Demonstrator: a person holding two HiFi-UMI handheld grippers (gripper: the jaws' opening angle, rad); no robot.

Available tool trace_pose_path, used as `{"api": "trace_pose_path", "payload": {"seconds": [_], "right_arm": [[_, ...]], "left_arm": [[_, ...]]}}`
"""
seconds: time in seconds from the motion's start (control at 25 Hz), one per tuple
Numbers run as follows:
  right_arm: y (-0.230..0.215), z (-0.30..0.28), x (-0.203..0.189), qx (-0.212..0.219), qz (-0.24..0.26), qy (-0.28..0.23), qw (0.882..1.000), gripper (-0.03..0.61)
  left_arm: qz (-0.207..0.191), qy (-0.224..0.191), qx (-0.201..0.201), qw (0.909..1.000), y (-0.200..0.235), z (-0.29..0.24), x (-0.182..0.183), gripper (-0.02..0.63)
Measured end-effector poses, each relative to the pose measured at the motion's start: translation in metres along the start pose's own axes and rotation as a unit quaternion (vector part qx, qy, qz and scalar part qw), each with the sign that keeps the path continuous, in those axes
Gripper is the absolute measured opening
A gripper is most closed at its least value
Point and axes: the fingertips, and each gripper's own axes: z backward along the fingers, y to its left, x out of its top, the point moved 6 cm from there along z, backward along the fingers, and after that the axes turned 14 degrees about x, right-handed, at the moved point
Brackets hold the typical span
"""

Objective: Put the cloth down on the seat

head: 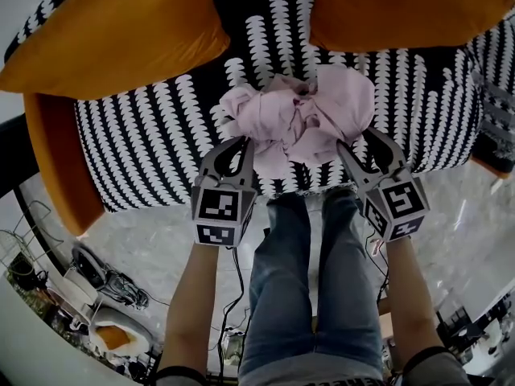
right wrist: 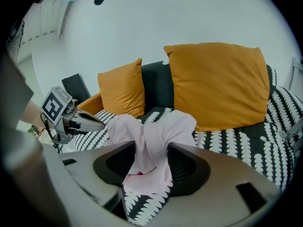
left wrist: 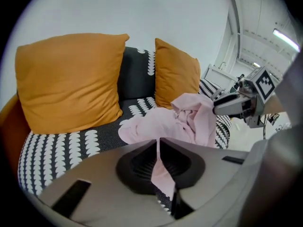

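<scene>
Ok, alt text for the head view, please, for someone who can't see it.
Seen from above, the left gripper and right gripper each grip a crumpled pink cloth over a black-and-white patterned seat. Two orange cushions lie behind it; the person's jeans show below.

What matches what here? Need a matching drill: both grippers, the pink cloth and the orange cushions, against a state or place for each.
Things:
1. left gripper
2. right gripper
3. pink cloth
4. orange cushions

States or places:
A. propped at the back of the patterned seat
B. jaws almost together, pinching a thin fold
C. crumpled, held from both sides
D. jaws wide, gripping a thick bunch

Pairs: 1-B; 2-D; 3-C; 4-A
</scene>
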Motion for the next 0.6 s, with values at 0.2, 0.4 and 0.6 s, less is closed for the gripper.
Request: {"api": "trace_pose_path", "payload": {"seconds": [0.2,0.4,0.6], "right_arm": [[-0.003,0.013,0.002,-0.004,-0.007,-0.023,1.0,0.146],[-0.01,0.015,-0.021,0.008,0.004,-0.033,0.999,0.042],[-0.027,0.005,-0.078,0.045,-0.008,-0.057,0.997,-0.005]], "left_arm": [[0.024,-0.012,-0.011,0.9996,-0.004,0.005,0.0,0.039],[0.015,-0.01,-0.02,0.9996,-0.039,-0.006,-0.017,0.029],[0.009,-0.016,-0.032,0.9993,-0.082,-0.036,-0.048,0.026]]}}
